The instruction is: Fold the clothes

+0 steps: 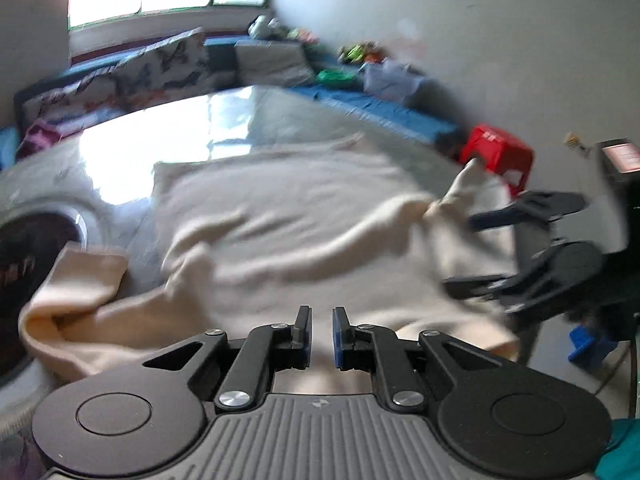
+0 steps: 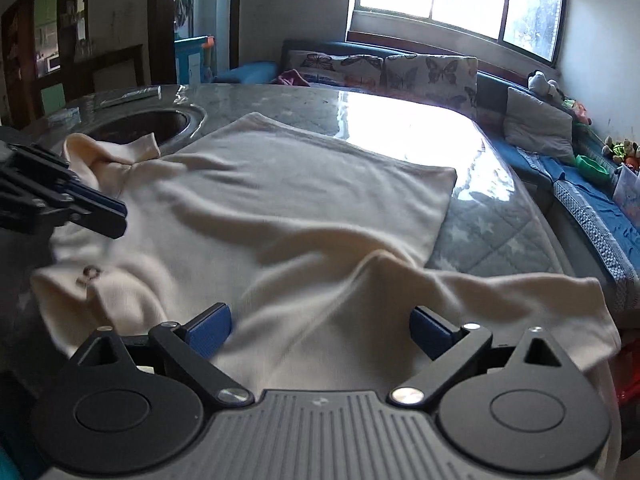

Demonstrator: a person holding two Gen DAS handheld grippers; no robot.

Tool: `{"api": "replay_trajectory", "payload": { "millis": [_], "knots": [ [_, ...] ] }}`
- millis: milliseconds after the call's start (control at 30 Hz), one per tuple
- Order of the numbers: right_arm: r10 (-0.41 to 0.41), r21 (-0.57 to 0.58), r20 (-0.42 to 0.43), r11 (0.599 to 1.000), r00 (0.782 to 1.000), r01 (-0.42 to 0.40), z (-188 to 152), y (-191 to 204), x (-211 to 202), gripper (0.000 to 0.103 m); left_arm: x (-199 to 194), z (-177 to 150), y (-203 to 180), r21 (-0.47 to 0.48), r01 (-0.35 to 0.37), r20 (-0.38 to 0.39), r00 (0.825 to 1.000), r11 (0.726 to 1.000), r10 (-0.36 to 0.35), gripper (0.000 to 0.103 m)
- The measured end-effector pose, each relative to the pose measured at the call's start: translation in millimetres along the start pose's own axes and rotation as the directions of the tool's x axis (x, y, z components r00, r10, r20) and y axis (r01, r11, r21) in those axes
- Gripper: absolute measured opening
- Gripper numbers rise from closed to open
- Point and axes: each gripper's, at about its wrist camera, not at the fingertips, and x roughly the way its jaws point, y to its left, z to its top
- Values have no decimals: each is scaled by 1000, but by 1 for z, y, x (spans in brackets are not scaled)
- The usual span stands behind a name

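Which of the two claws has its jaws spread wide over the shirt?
The right claw: its blue pads stand far apart with the cream shirt between them, gripping nothing. The left claw shows only a narrow gap.

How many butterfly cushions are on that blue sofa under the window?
3, as far as the right wrist view shows: left cushion, middle cushion and right cushion, side by side along the sofa back. The table edge hides their lower parts, so more may be hidden.
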Motion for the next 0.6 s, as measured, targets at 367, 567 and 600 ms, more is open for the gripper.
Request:
{"api": "replay_trajectory", "payload": {
  "millis": [367, 567, 600],
  "knots": [
    [19, -33, -39, 999, 999, -21, -6, -2, -15, 100, -23, -24, 3, -38, -16, -25, 1000, 999, 15, 13],
    [-1, -25, 10, 1000, 1000, 1, 7, 0, -15, 100, -18, 9, 26, -69, -191, 43, 980, 979, 194, 16],
    [3, -19, 19, 1000, 1000, -2, 9, 0, -14, 100, -15, 15, 32, -78, -225, 51, 972, 971, 229, 20]
  ]
}}
